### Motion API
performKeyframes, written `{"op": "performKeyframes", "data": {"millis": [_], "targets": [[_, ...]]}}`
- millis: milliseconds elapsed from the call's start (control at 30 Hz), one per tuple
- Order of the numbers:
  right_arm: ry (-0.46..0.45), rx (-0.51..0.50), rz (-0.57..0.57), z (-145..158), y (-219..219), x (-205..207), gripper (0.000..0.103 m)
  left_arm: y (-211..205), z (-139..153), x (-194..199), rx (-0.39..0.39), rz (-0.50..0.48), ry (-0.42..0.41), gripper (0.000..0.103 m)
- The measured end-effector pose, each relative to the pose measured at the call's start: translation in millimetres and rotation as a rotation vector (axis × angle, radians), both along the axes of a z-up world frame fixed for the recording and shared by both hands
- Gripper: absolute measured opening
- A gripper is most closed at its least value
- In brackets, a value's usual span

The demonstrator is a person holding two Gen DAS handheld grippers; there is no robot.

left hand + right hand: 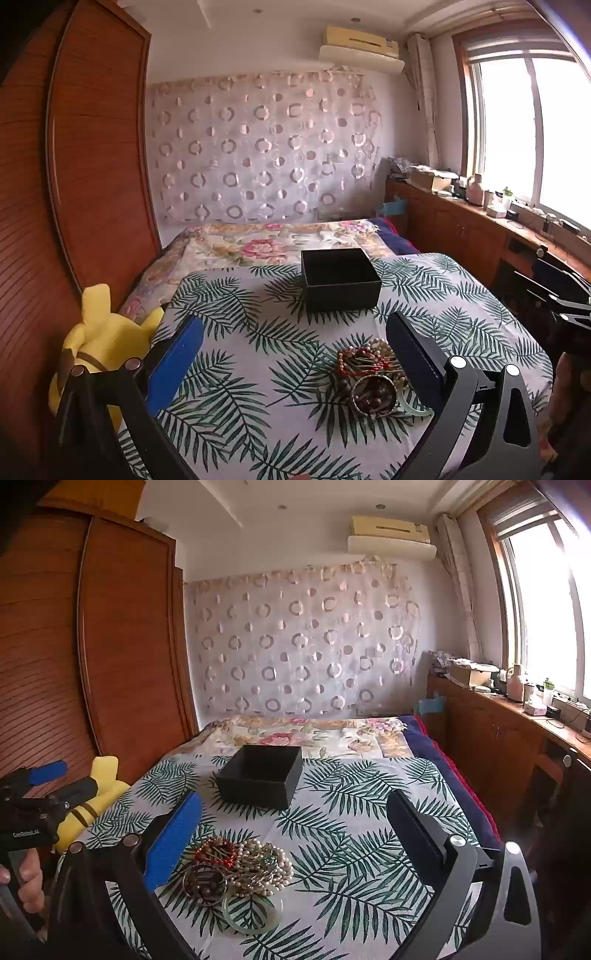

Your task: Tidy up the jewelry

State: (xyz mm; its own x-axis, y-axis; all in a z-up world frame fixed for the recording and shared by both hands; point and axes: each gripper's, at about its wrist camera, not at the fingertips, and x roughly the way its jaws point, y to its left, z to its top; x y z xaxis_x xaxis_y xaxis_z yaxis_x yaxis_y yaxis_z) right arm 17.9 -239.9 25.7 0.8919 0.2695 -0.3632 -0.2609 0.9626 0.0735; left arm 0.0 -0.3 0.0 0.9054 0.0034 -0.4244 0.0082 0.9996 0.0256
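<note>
Black cardboard box (260,775) sits open and looks empty toward the far side of the leaf-print cloth (369,849), and nothing's gone in yet, so I'd call this the very start: approach, pre-grasp. Jewelry pile (240,867) lies at the near end, well apart from the box: beaded strands, a pearl string, a metal bangle (205,884), and a pale green jade bangle (251,915) lying flat at the front edge (partly under the beads, looks like).

Right gripper (295,834) hangs over the cloth w/ jaws spread wide, holding nothing; the pile sits low between the fingers, nearer the blue left pad. Left gripper (295,358) same story, wide open, empty, pile tucked near its right finger.

Next move, imo: pick one piece, prob. a bangle since it's rigid, come down, close on its rim, then carry it fwd to the box. Tangled strands could drag neighbours along.

Orientation: the heap has no clear long axis, roughly a round clump; bangles lie flat, openings up. Box mouth faces up, one corner turned toward the right cam.
</note>
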Motion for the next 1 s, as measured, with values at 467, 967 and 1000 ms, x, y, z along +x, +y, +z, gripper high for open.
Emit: {"op": "performKeyframes", "data": {"millis": [467, 967, 1000], "targets": [[0.004, 0.003, -0.001, -1.1, -0.3, -0.2, 0.101, -2.3, 0.5, -0.6, -0.002, 0.002, -0.012, 0.096], [0.008, 0.001, 0.002, -3.7, 1.9, -1.0, 0.101, 2.6, 8.5, -5.2, -0.018, 0.005, -0.029, 0.096], [0.008, 0.001, 0.001, -3.4, 2.0, -1.0, 0.101, 2.7, 8.8, -5.2, -0.018, 0.005, -0.031, 0.096]]}}
